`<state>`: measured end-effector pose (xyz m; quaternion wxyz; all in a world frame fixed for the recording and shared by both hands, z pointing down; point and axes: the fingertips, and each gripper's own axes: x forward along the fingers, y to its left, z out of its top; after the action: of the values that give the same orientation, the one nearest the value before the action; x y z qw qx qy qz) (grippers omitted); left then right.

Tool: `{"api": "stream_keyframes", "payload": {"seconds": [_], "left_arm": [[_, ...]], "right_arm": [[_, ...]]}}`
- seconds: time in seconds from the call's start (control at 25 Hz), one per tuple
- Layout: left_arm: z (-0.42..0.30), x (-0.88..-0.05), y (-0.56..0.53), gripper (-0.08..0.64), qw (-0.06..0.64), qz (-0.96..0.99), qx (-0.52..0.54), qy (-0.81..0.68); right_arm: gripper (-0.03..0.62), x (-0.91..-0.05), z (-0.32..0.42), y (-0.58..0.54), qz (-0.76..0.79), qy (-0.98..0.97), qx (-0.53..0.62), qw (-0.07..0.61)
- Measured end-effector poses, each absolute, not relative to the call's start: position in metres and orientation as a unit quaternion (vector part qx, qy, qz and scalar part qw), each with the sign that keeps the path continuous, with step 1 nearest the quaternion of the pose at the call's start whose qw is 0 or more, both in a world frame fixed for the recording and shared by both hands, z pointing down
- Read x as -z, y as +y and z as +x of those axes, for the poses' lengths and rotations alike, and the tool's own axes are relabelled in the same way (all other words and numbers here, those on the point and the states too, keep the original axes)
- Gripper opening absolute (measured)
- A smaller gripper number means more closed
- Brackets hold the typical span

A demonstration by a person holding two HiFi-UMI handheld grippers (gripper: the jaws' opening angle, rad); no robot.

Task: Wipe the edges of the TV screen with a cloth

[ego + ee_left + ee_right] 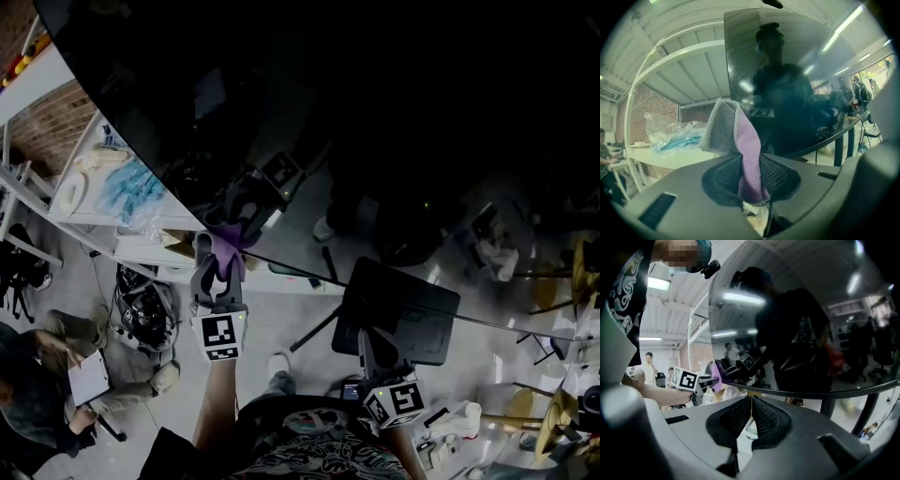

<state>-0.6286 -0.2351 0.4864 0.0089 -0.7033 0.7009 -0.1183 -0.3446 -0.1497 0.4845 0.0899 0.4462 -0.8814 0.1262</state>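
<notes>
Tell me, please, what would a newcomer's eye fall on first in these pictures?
The big dark TV screen fills the top and right of the head view, mirroring the room. At its lower edge the left gripper is shut on a purple cloth. The right gripper hangs lower and to the right, jaws together, empty.

Cloth (751, 154) — purple and grey; TV screen (375, 122) — glossy black.

A clear plastic bag (670, 133) with blue contents is seen lying on a white table (661, 158), with a brick wall (649, 105) behind. A white sheet (89, 378) is held by a seated person (37, 375).
</notes>
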Motion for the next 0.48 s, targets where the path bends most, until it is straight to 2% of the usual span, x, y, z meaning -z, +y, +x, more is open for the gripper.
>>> {"api": "stream_keyframes", "payload": {"seconds": [0.48], "left_arm": [[-0.595, -0.486, -0.232, 0.1, 0.013, -0.722, 0.124, 0.681]], "right_arm": [[0.029, -0.488, -0.329, -0.14, 0.444, -0.882, -0.129, 0.091]]}}
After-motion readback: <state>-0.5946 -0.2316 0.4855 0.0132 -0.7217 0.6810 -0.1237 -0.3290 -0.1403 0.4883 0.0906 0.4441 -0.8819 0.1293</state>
